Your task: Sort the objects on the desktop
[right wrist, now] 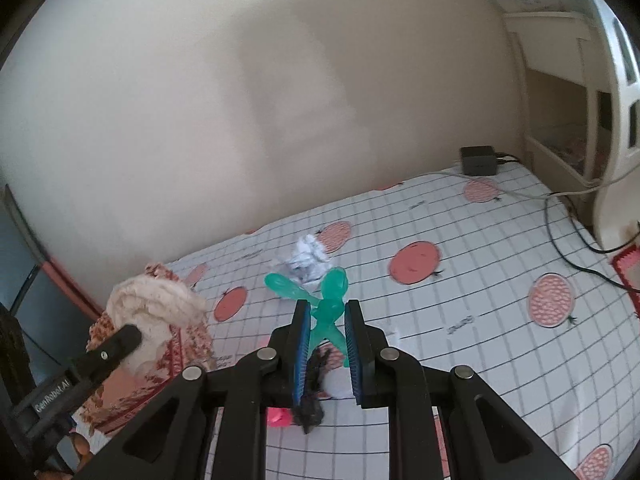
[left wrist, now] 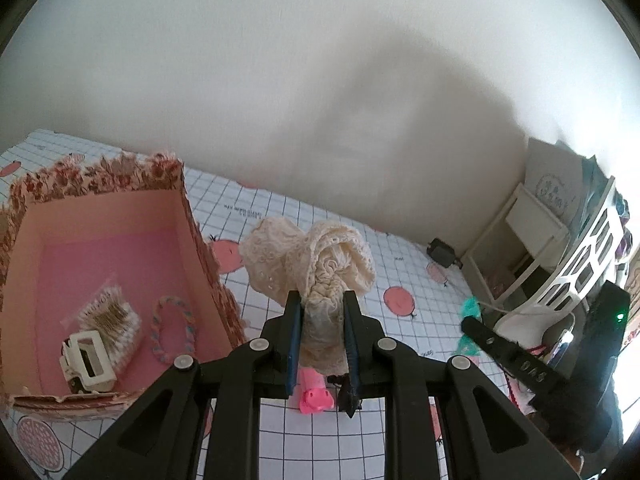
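Lace scrunchie [left wrist: 310, 260] in L claw [left wrist: 320, 320] (clamped)

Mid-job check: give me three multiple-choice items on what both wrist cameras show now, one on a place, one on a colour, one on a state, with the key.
1. Where is the braided bracelet?
A. Inside the pink box
B. On the checked cloth
C. In the left gripper

2. What colour is the plastic hair clip in the right gripper?
A. Pink
B. Green
C. Black

3. What is the left gripper doing?
A. Standing open and empty
B. Shut on the cream lace scrunchie
C. Shut on a paper ball

Key: 1 A, it lies on the box floor beside a white clip; 2 B, green loops stick out between the fingers; 3 B, the fingers pinch the lace.
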Tool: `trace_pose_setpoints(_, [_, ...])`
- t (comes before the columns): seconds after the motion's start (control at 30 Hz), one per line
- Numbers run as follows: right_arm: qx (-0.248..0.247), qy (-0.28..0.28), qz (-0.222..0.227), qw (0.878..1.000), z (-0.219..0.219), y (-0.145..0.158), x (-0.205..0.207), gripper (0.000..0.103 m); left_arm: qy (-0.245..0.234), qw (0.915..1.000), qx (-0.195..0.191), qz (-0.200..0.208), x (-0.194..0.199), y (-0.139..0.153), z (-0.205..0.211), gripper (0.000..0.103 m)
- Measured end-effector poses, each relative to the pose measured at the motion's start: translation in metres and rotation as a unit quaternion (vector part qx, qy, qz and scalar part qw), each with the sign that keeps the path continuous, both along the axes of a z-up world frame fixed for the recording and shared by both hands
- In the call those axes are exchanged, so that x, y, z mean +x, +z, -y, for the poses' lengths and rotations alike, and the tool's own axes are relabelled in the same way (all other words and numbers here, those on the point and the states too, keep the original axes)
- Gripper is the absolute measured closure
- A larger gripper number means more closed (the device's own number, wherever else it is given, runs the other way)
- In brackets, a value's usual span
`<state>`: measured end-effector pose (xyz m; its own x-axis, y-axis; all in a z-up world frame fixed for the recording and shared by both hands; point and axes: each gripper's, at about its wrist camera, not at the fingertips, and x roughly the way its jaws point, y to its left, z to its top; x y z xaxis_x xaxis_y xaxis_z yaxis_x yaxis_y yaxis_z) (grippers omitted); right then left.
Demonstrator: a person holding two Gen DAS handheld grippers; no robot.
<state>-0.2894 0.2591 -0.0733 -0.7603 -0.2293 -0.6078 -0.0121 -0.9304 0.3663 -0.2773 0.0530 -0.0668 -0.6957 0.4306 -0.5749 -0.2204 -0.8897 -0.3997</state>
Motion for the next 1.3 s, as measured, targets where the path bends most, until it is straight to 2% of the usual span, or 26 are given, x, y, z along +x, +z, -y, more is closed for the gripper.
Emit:
trace_pose_setpoints(0.33, [-0.011,0.06,-0.047,0.997,0.045,0.018,0.01,0.084,0.032,0.9991,0.016,-0.022,0.008,0.015,0.033,0.083])
trace_pose_setpoints(0.77, [-0.024,0.121,-0.056,0.991,0.101,0.019,0.012,0.084,0.114,0.9927,0.028,-0.03,0.017,0.024,0.095,0.083])
trace_pose_setpoints(1.3, [-0.024,0.169,-0.056,0.984,0.163,0.016,0.013,0.084,0.178,0.9835,0.03,0.008,0.017,0.011,0.149,0.083])
